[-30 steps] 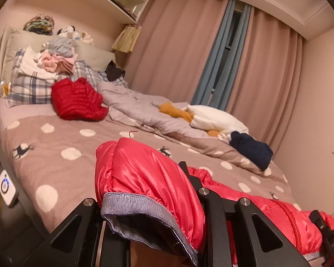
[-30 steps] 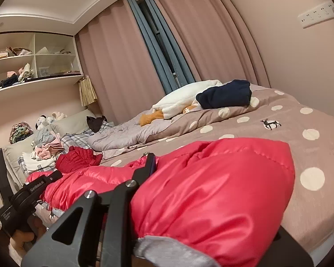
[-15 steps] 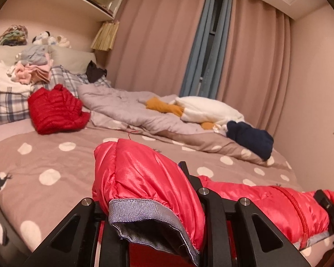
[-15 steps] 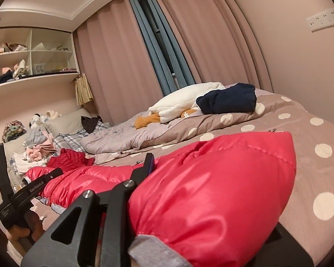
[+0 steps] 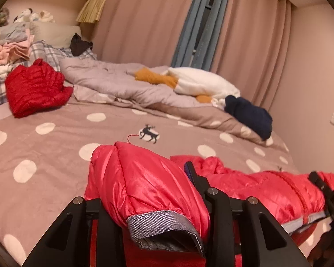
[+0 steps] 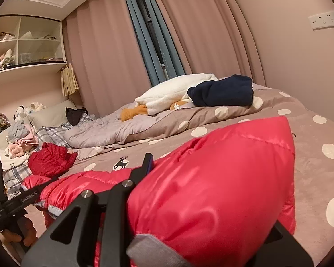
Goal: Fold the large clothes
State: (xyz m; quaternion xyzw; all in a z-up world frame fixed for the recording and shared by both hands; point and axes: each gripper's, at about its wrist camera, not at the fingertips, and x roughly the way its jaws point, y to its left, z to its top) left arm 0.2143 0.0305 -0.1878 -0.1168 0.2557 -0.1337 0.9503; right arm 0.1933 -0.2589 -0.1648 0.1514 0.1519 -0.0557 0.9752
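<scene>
On bed (image 5: 55, 178), red jacket (image 5: 144, 178), shelves (image 6: 33, 42) cluttered

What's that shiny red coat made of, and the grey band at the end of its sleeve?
The red coat looks like a thin, glossy synthetic shell, probably nylon or polyester, over soft padding: it catches the light and puffs between stitched seams. The grey cuff looks like matte ribbed knit, with fine lines across it.

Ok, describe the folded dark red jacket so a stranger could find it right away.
Start at the polka-dot bed and look toward the plaid pillows. The dark red jacket lies folded just before them; unlike the glossy pink-red jacket, it's matte, narrow-quilted and ungripped.
</scene>
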